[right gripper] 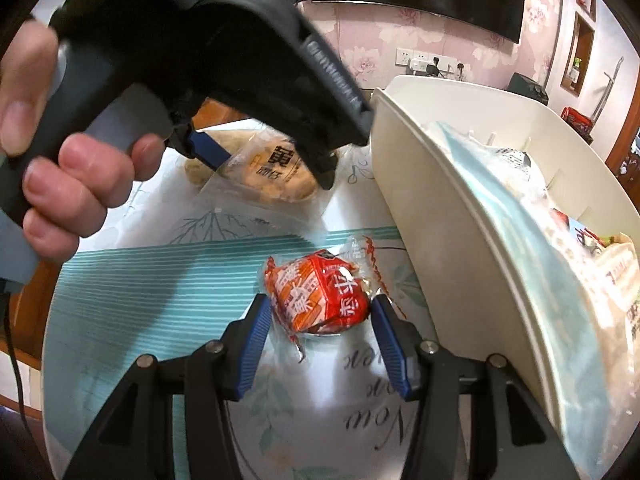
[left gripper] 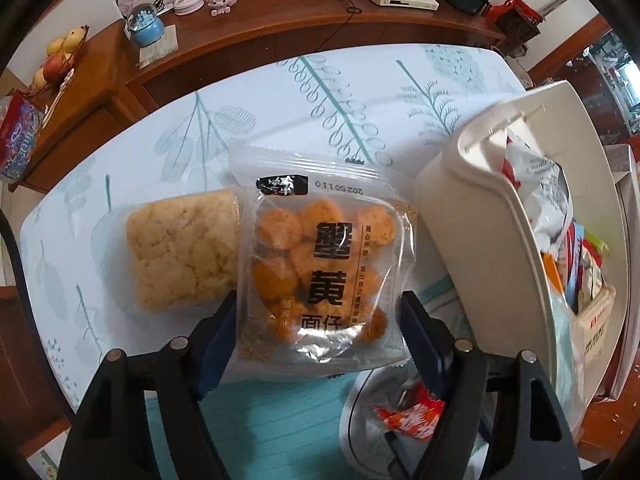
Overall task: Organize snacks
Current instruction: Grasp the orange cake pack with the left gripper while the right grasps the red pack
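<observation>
Clear-wrapped cracker pack (left gripper: pixel 320 276) sits gripped in my left gripper (left gripper: pixel 320 320) — bin (left gripper: pixel 460 216) just right; right gripper (right gripper: pixel 320 320) clamps the red snack (right gripper: pixel 320 300).

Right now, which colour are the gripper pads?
Blue pads, clearest in the right wrist view.
</observation>
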A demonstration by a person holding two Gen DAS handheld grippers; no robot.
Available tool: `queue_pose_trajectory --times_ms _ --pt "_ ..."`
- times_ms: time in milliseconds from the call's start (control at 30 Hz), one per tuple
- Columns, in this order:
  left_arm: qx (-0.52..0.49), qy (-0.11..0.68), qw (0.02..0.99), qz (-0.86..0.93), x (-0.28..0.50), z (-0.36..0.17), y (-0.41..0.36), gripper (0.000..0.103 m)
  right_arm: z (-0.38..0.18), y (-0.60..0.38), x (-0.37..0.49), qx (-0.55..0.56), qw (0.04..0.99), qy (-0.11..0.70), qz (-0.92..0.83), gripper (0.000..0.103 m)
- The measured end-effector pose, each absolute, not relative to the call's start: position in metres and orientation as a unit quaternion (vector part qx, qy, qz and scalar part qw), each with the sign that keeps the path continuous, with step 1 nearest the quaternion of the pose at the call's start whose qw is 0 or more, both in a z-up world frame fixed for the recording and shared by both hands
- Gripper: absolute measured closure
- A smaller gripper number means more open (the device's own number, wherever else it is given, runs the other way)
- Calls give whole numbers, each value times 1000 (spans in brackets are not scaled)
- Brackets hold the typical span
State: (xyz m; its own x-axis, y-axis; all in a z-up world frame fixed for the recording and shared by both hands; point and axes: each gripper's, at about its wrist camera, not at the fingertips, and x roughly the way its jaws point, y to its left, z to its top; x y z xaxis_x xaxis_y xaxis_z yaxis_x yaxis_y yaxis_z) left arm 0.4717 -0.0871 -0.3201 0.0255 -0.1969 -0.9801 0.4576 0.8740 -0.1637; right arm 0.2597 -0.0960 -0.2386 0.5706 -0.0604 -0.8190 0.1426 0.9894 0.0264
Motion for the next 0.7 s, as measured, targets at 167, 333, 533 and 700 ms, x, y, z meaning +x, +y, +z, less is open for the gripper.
queue_pose_trajectory --times_ms 167,333,533,700 --pt "89 673 699 -227 453 -315 -71 30 -231 -98 256 42 884 463 -51 51" --pt "75 683 693 -220 432 -308 -49 30 -218 -104 255 35 886 460 -43 51" --pt "50 686 696 -208 403 -289 -15 30 -202 -95 242 31 885 464 -25 51" --pt "39 674 707 -208 375 -264 9 30 -186 -91 228 23 891 453 -25 51"
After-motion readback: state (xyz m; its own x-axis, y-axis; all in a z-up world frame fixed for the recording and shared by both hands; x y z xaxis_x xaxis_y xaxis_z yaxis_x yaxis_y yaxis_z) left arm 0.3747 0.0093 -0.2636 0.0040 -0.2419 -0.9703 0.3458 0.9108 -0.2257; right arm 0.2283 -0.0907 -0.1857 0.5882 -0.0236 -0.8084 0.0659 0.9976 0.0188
